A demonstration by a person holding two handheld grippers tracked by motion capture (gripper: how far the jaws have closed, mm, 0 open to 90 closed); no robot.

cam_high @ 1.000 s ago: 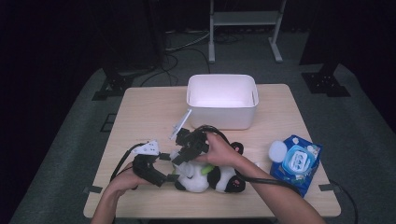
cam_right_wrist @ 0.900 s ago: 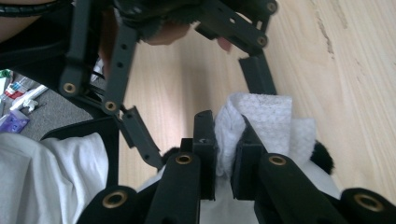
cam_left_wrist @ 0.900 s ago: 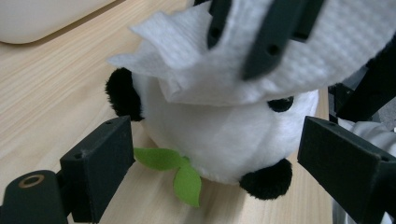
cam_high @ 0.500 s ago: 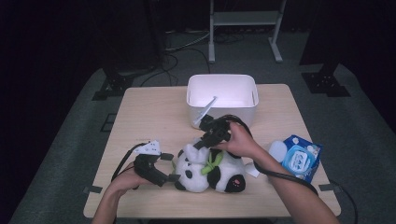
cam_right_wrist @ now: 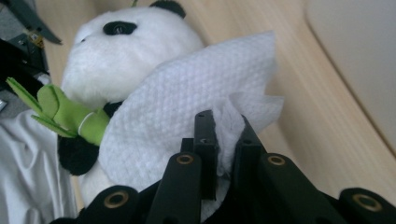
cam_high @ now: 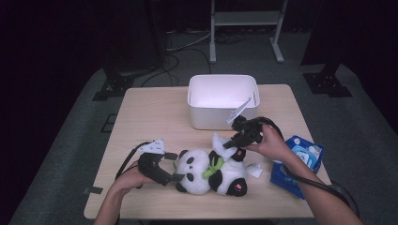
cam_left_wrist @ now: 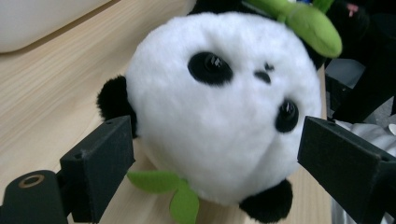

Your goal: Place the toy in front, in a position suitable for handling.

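Right claw (cam_right_wrist: 223, 135) pinches white wipe (cam_right_wrist: 187, 112) against panda (cam_right_wrist: 116, 51)

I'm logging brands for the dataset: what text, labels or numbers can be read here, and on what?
None can be read.
Blue wipes pack: it has a printed front, too small and blurred to read in the high view.
Panda, wipe held in the right gripper, white bin, left gripper: no text on them.
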